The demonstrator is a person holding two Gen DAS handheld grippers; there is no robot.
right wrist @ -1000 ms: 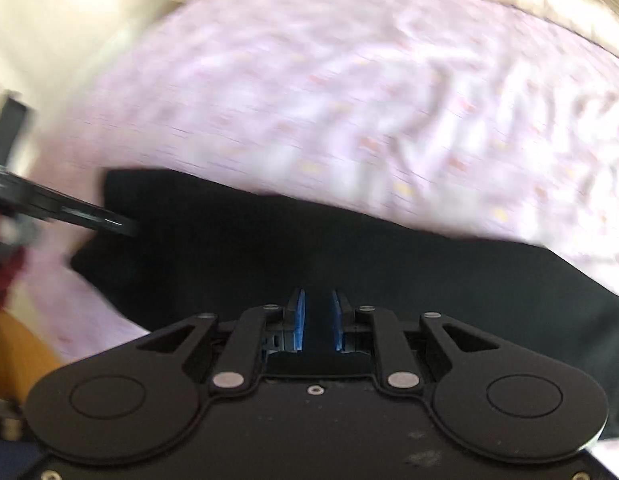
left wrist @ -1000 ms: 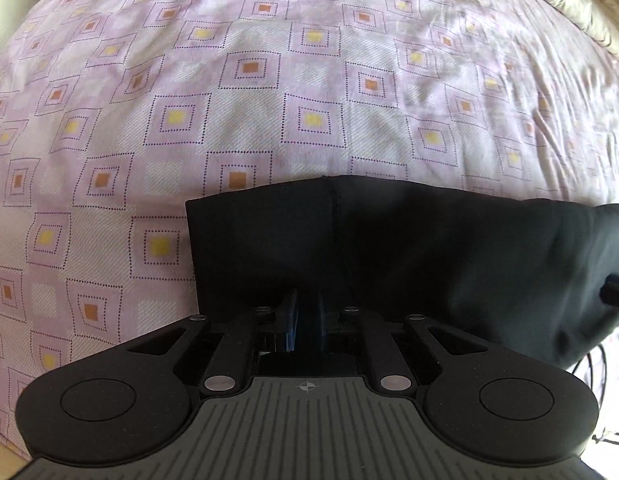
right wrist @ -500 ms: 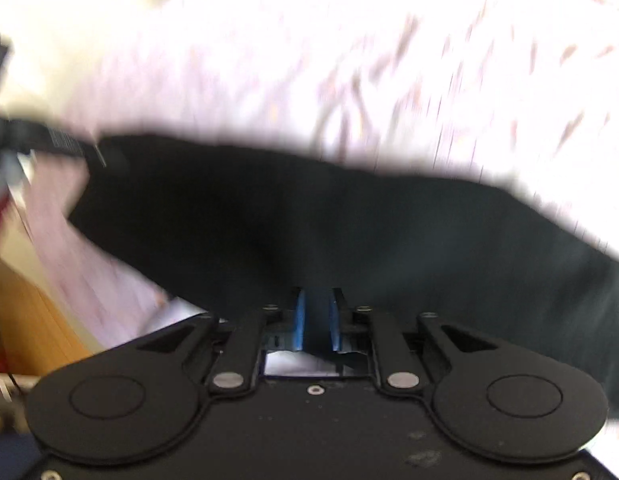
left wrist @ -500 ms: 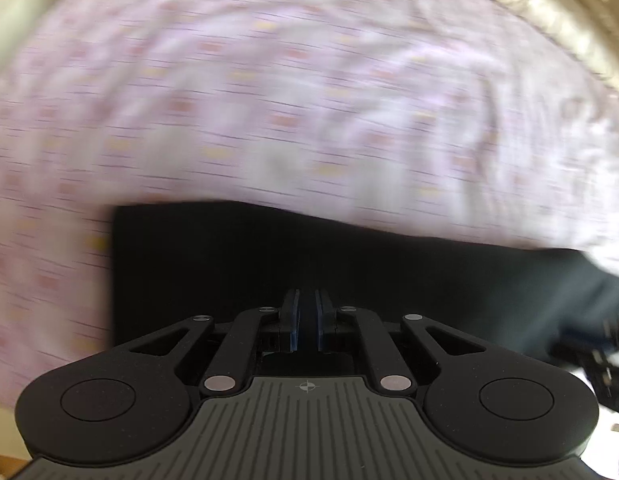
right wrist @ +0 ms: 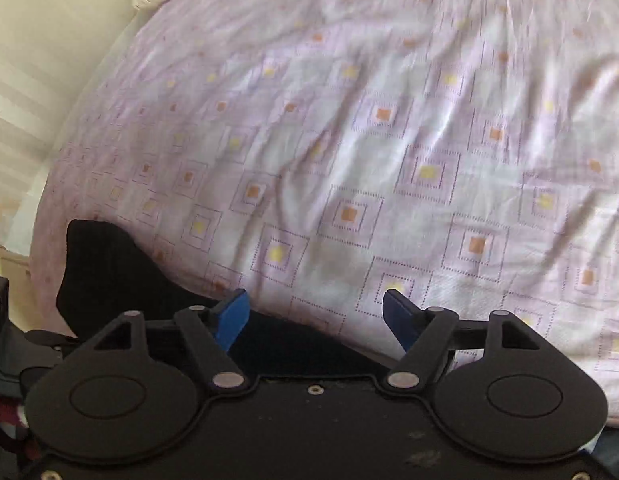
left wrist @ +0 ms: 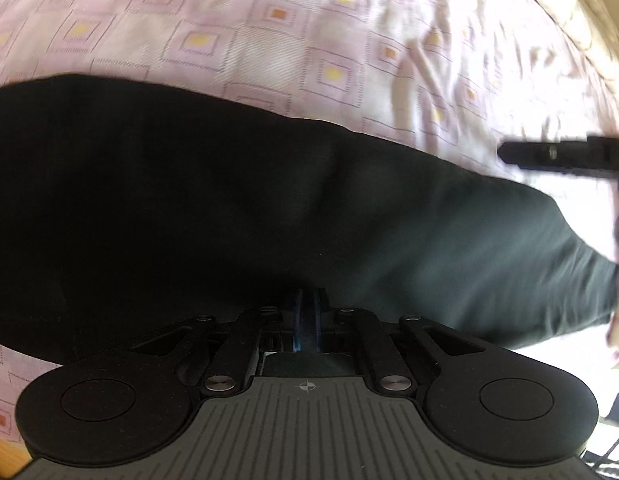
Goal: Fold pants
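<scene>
Bed (right wrist: 389, 80) covered w/ wrinkled pale lilac sheet (left wrist: 269, 52), printed with dotted squares, yellow and orange centers. Black pants (left wrist: 229, 208) lie directly on sheet along near edge, spread flat; one dark end visible in right wrist view too.

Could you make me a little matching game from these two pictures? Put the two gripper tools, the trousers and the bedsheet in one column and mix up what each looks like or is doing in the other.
Things:
1. left gripper
2. right gripper
3. black fabric pants
4. pale purple bedsheet with small square pattern

States:
A. fingers spread wide, holding nothing
B. wrinkled, spread under everything
C. fingers pinched on dark cloth
D. dark, lying across the bed

Pairs: 1-C, 2-A, 3-D, 4-B
</scene>
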